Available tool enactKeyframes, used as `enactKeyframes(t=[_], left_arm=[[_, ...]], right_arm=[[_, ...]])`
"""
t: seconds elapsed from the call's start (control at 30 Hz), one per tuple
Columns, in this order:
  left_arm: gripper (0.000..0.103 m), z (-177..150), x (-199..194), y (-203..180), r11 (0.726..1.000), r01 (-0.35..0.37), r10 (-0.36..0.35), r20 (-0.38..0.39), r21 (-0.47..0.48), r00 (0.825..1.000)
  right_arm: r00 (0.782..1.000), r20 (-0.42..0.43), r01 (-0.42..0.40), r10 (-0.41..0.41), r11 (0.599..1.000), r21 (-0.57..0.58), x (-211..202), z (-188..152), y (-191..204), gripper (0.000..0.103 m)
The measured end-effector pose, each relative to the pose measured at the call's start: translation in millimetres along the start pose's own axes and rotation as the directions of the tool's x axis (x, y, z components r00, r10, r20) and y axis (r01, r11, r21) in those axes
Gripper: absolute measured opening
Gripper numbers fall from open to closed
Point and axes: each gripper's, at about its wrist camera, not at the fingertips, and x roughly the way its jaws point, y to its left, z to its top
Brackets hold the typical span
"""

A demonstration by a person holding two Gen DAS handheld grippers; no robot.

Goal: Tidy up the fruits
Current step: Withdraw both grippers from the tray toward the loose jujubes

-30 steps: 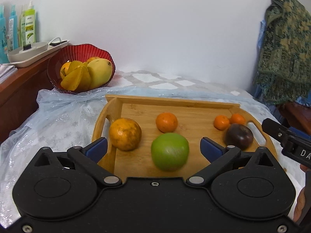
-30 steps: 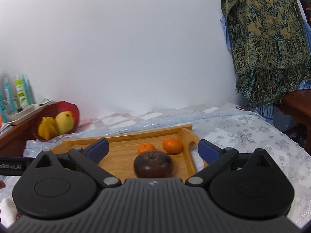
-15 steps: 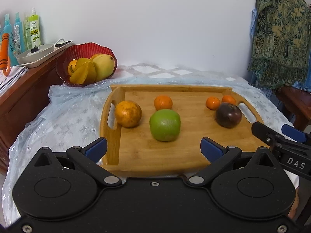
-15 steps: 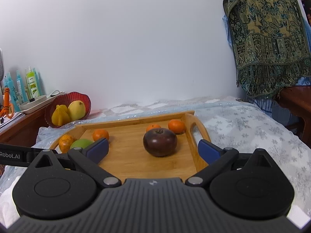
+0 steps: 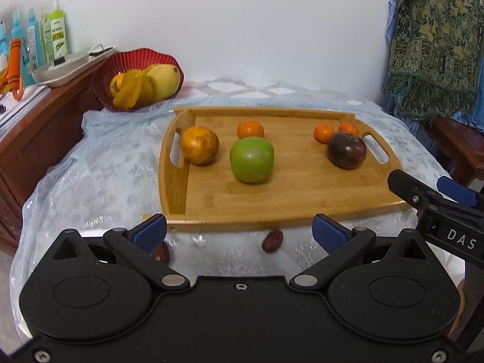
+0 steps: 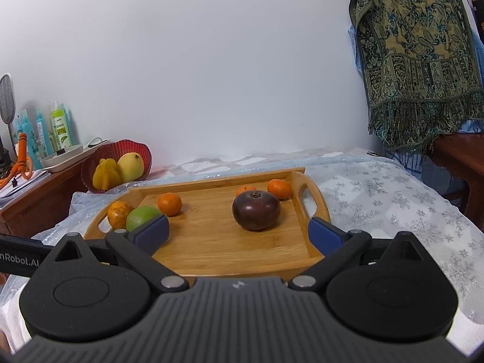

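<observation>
Two tools: both spread wide, gripping nothing
Left tool [image 5: 239, 230]: hovers before the tray's near edge; green fruit [image 5: 251, 160] ahead, well apart
Right tool [image 6: 239, 233]: over the tray's near right part; dark fruit [image 6: 256, 210] just ahead, between the fingers' line, untouched
Tray [image 5: 272, 214]: on the covered bed; holds a big orange [image 5: 199, 145] at left and three small oranges at back
Dates [image 5: 272, 241]: on the bed cover, below the left tool
Bowl [image 5: 103, 72]: far left, holding yellow fruit

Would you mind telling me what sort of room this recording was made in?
Probably a room in a home, perhaps a bedroom. A wooden tray of fruit sits on a surface covered by a snowflake-patterned cloth, a wooden cabinet holds spray bottles, and a patterned shawl hangs by the wall.
</observation>
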Motion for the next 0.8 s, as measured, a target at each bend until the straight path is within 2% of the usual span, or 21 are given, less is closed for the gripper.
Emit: enactKeyframes(t=[0.2, 0.43, 0.53, 0.7, 0.8], left_arm=[[0.103, -20.8, -13.6, 0.5, 1.0, 0.012, -0.012, 0.015, -0.018, 1.0], [0.103, -71.7, -42.0, 2.6, 0.991, 0.094, -0.086, 0.08, -0.095, 0.993], [0.102, -89.6, -44.2, -1.3, 0.993, 0.076, -0.069, 0.072, -0.089, 0.995], [0.085, -105.9, -38.3, -5.2, 0.998, 0.005, -0.001, 0.067, -0.058, 0.998], [0.074, -105.6, -34.5, -1.0, 0.998, -0.014, 0.02, 0.083, -0.067, 0.996]], right_arm=[[0.999, -0.017, 0.033, -0.033, 0.999, -0.009, -11.0, -6.3, 3.0, 0.103], [0.994, -0.06, 0.093, -0.096, 0.994, -0.057, -22.3, -21.0, 3.3, 0.103], [0.991, -0.088, 0.096, -0.102, 0.993, -0.07, -23.7, -25.9, -0.5, 0.103], [0.988, -0.117, 0.092, -0.1, 0.993, -0.075, -24.6, -29.0, -5.2, 0.1], [0.981, -0.161, 0.096, -0.108, 0.992, -0.079, -19.1, -36.2, -8.3, 0.089]])
